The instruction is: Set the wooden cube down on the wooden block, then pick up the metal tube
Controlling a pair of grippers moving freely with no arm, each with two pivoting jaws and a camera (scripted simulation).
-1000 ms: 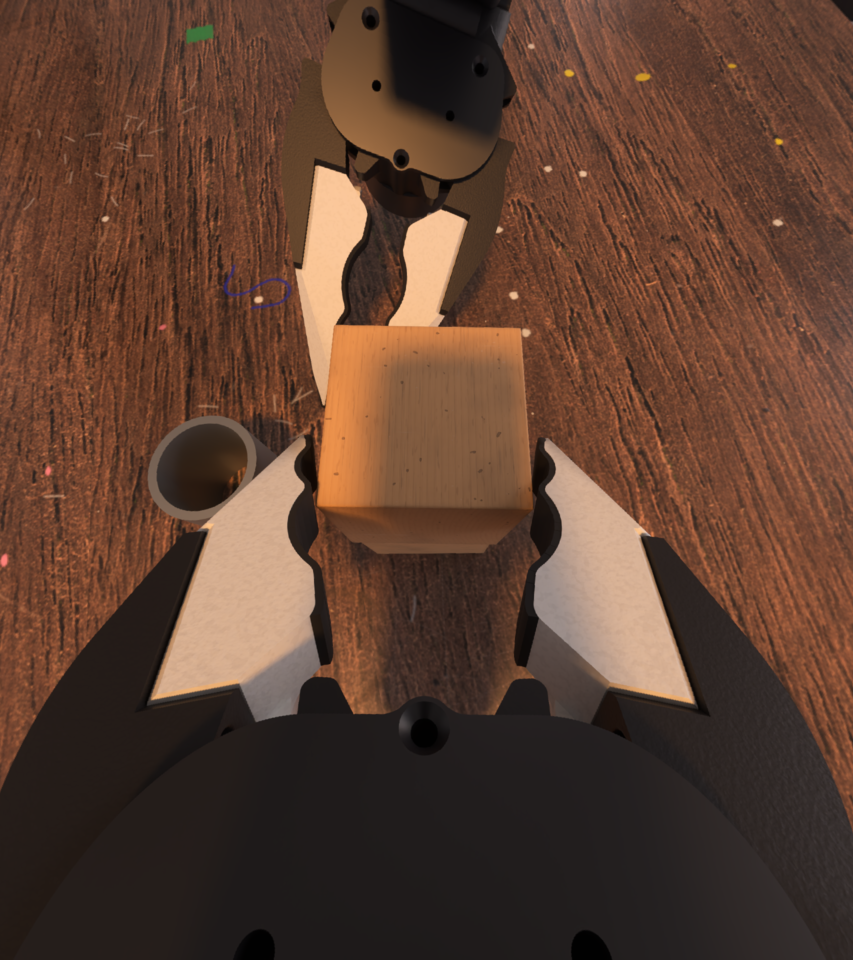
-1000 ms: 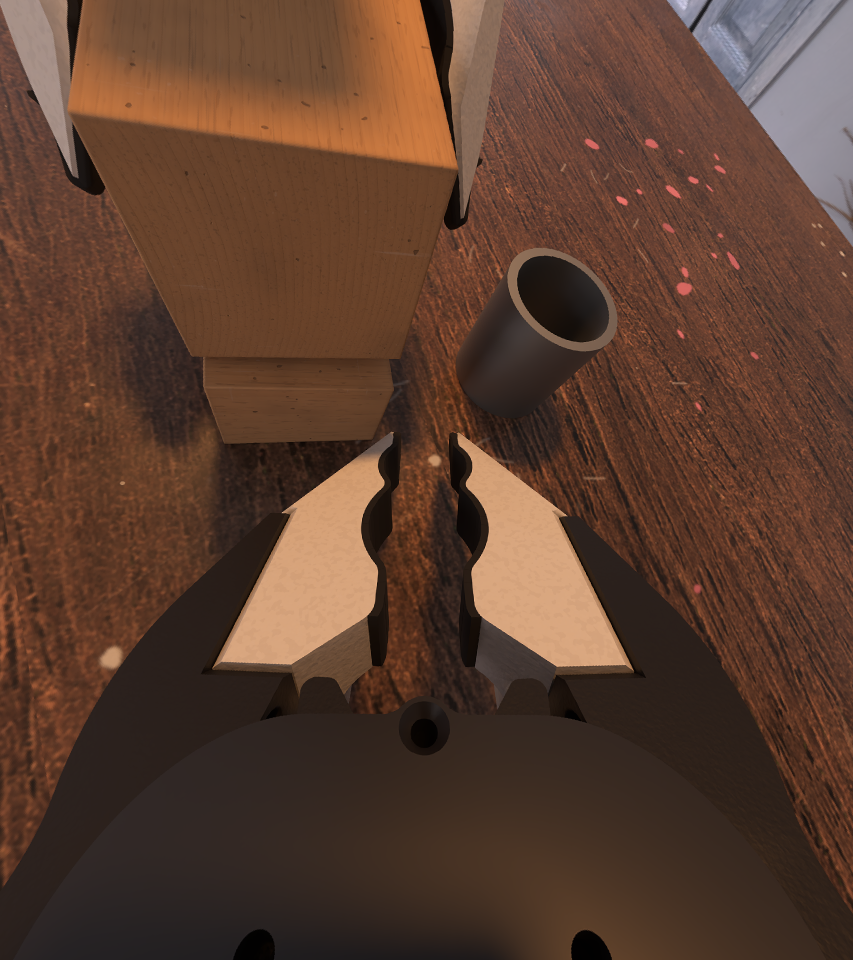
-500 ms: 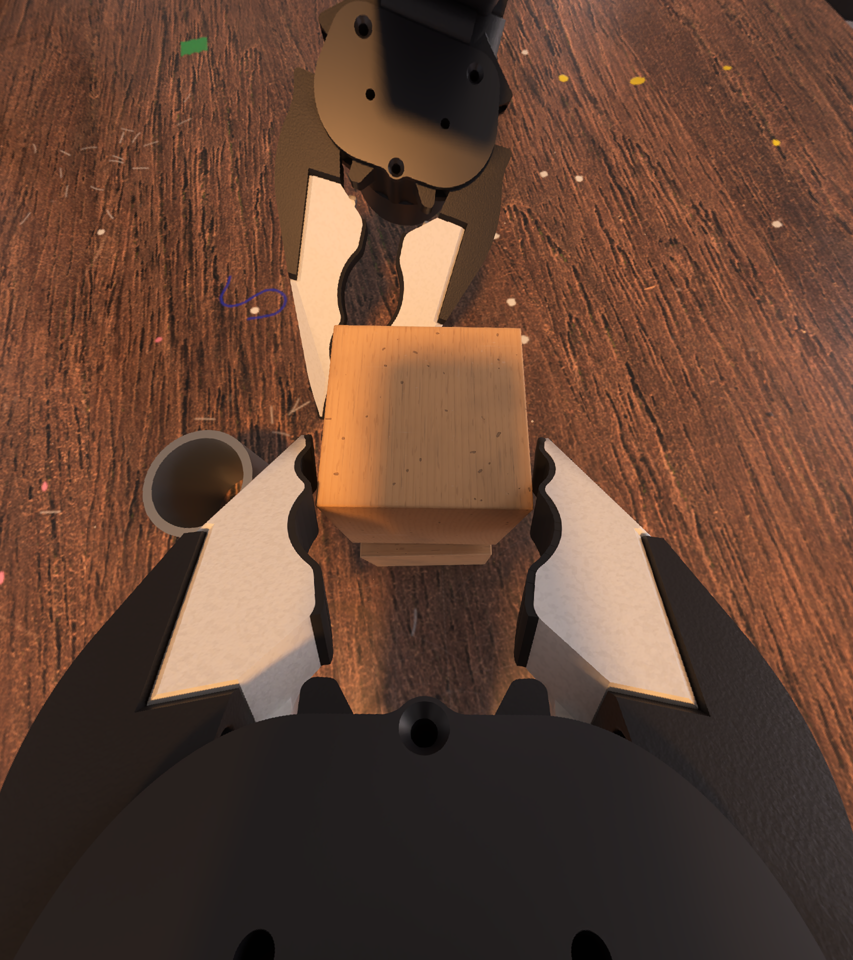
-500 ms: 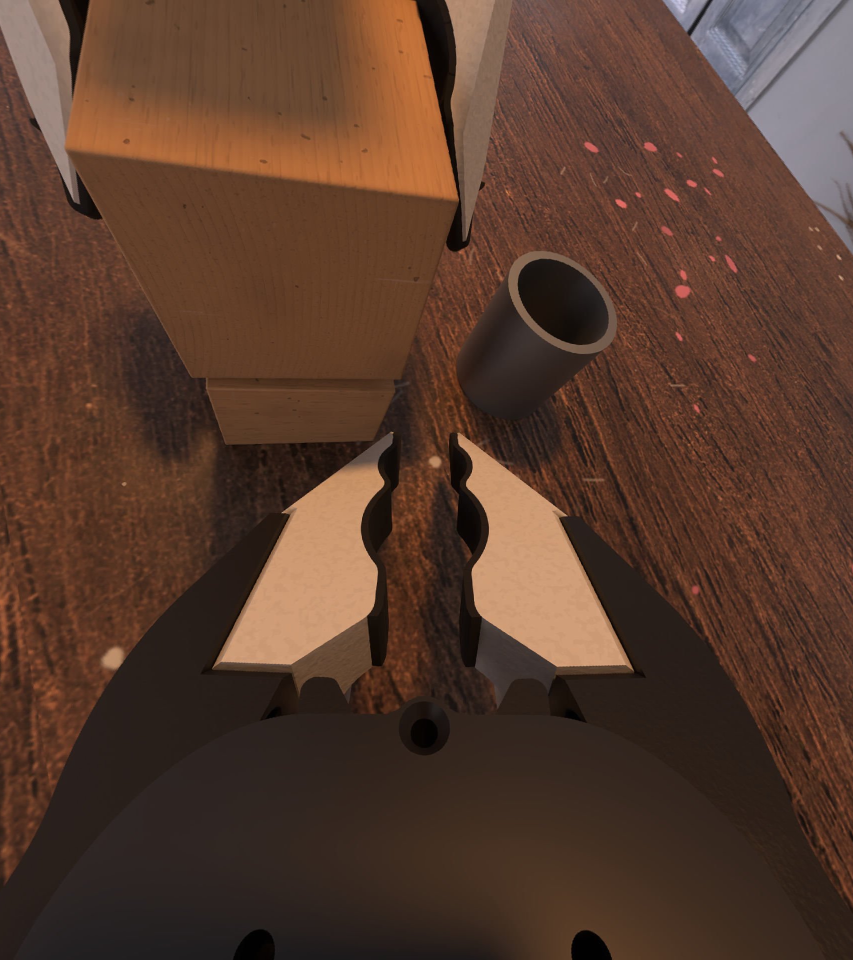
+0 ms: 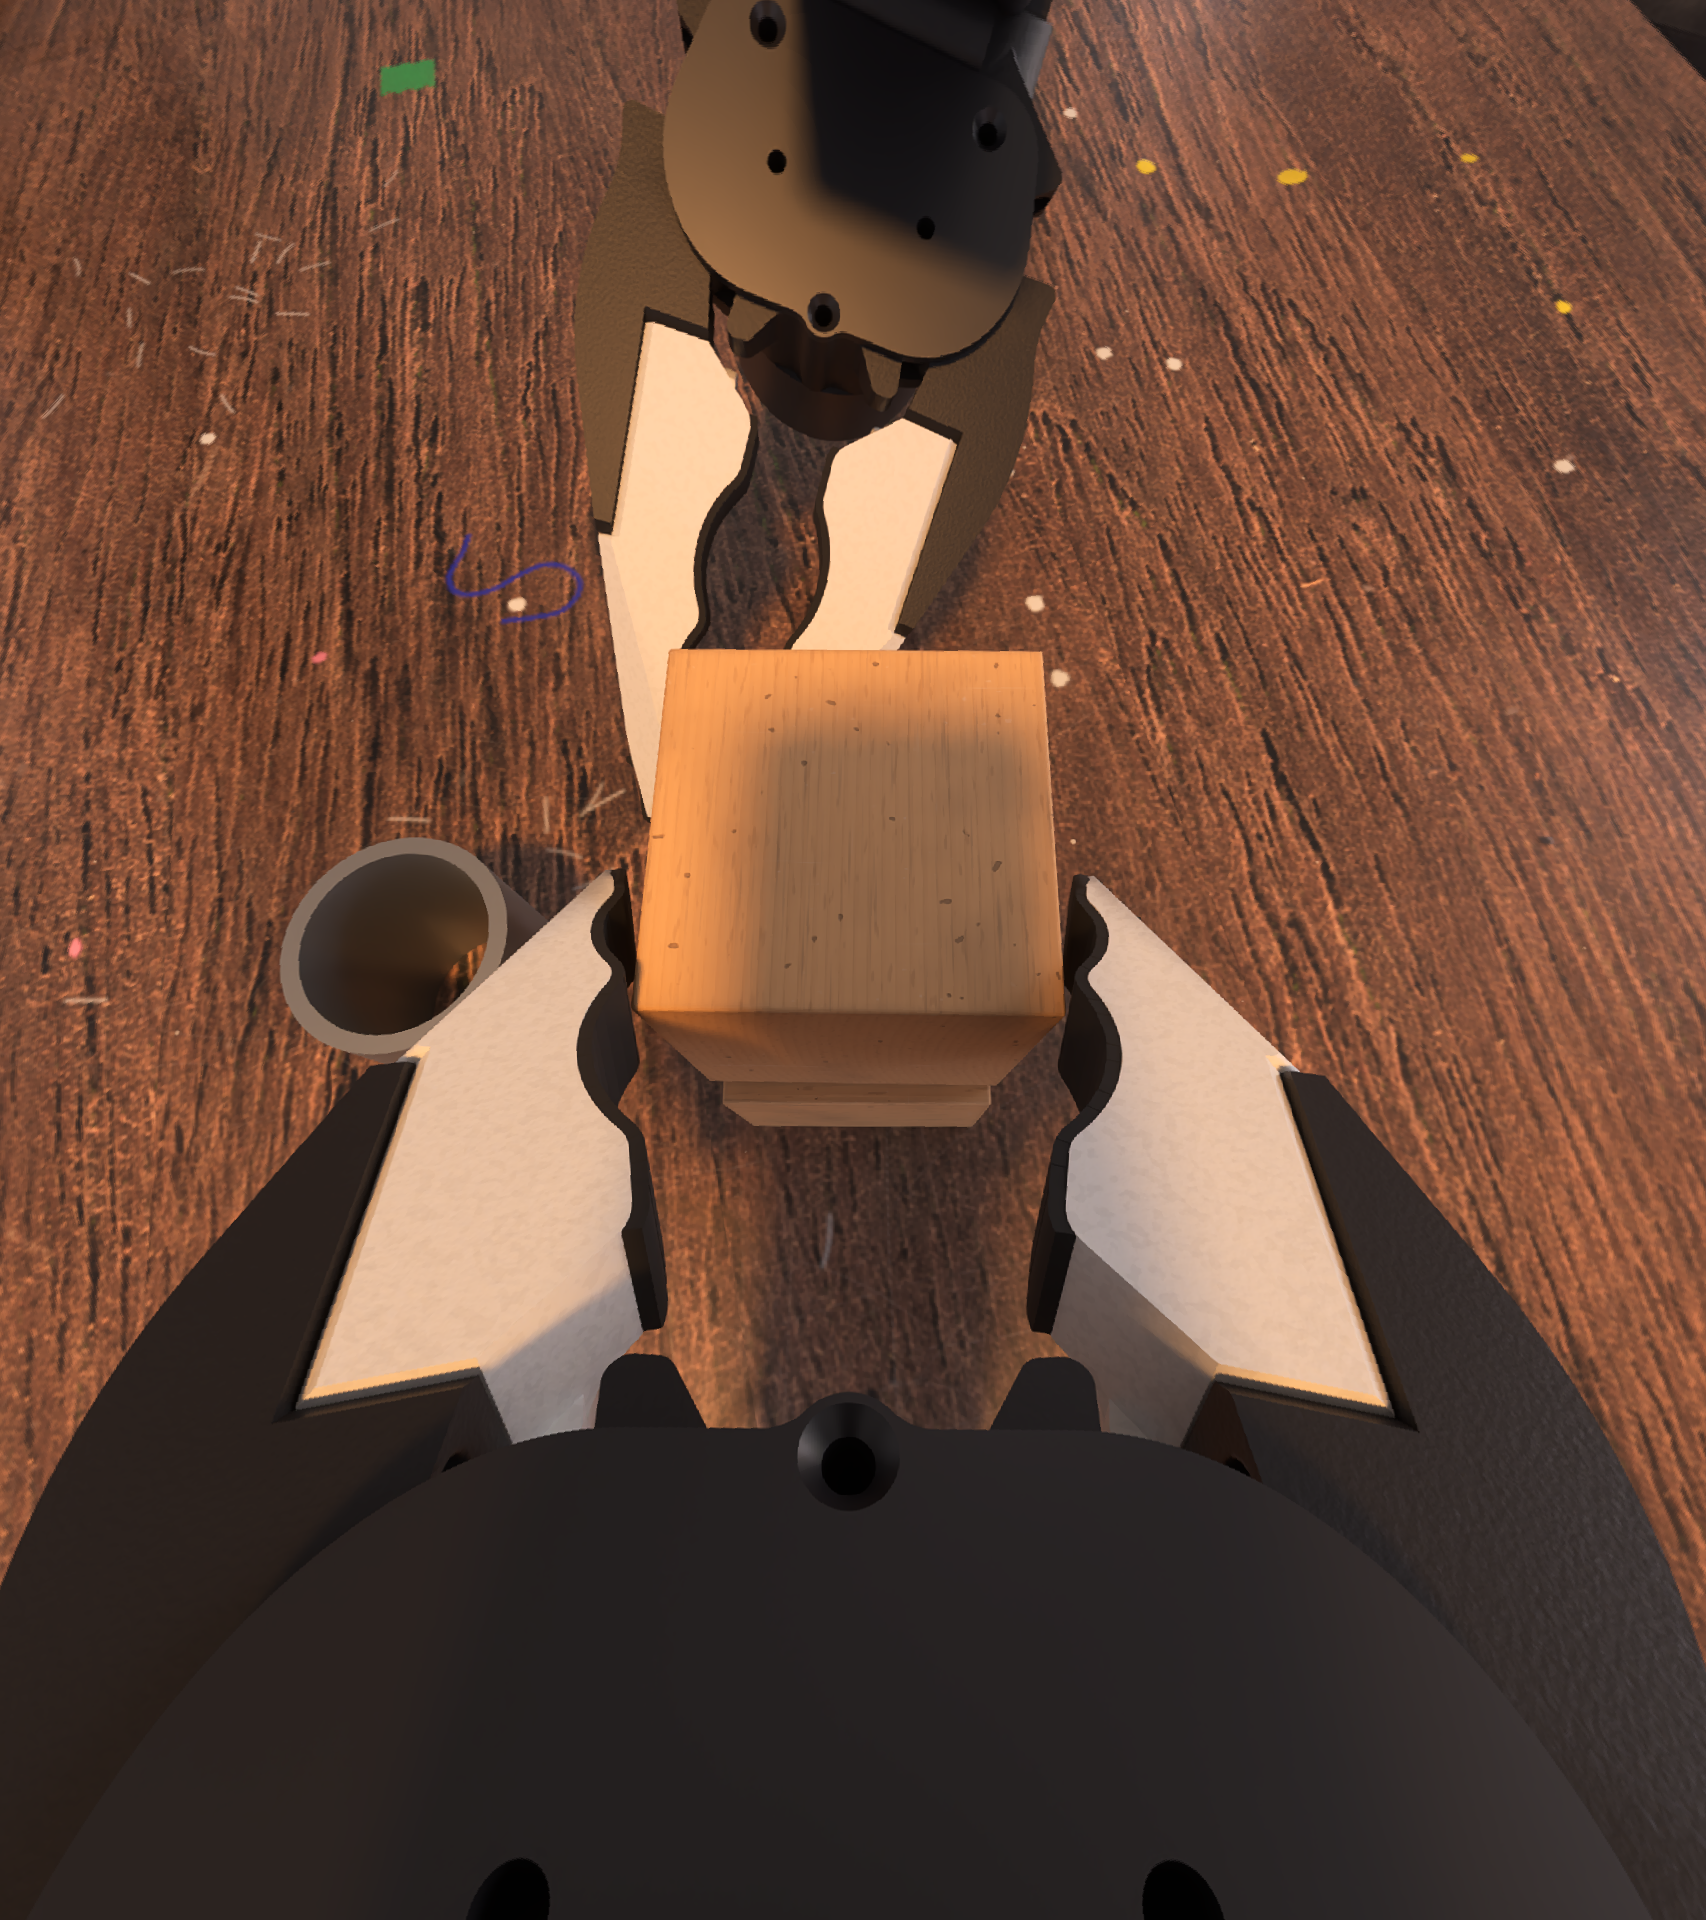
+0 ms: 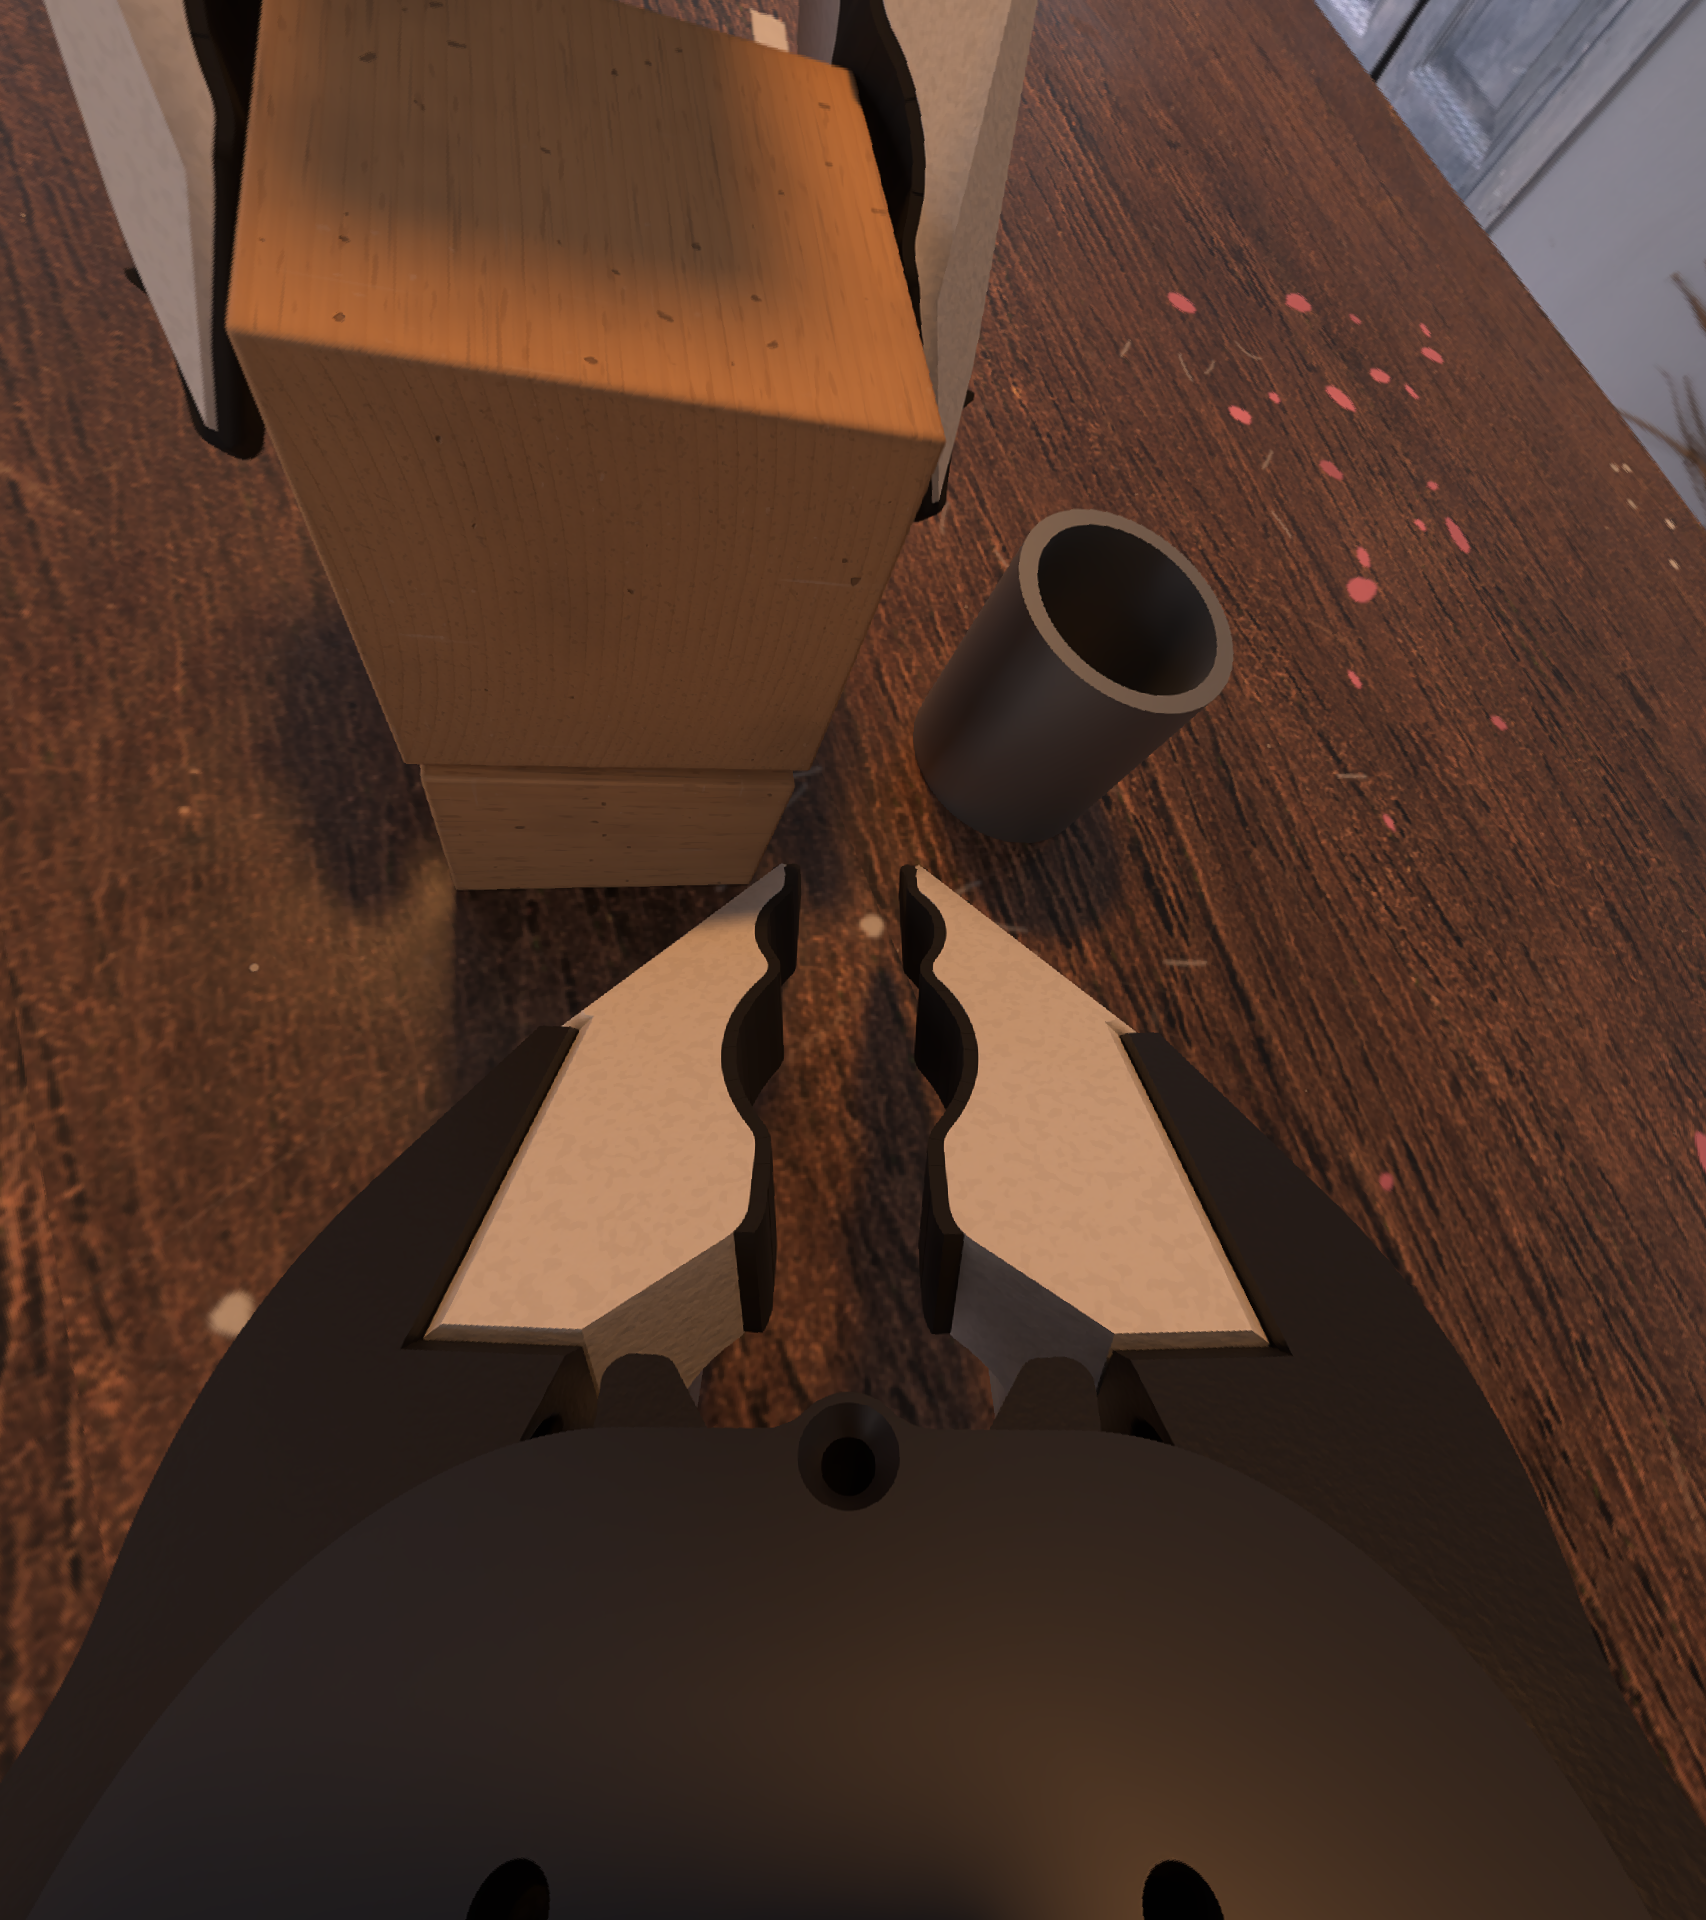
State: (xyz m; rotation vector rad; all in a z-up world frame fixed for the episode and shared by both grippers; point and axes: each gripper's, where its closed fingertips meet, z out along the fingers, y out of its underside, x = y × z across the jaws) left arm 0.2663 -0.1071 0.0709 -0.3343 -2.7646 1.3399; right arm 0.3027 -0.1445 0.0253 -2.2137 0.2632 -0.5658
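My left gripper (image 5: pixel 849 894) is shut on the wooden cube (image 5: pixel 849 831), with a finger on each of its sides. The cube's underside meets the top of the smaller wooden block (image 5: pixel 854 1103), which stands on the table. In the right wrist view the cube (image 6: pixel 568 416) sits on the block (image 6: pixel 610 831) with no gap showing. The dark metal tube (image 6: pixel 1057 707) stands upright just right of the block; in the left wrist view the tube (image 5: pixel 392 945) is beside my left finger. My right gripper (image 6: pixel 849 883) is empty, its jaws almost together, just in front of the block.
The dark wooden table (image 5: pixel 1400 831) is flecked with paint and scratches. My right gripper (image 5: pixel 766 623) faces me just beyond the cube. The table's edge (image 6: pixel 1555 343) runs along the far right, with a wall behind it.
My left gripper has lowered the cube until it meets the top of the block. The right gripper and the tube have stayed in place.
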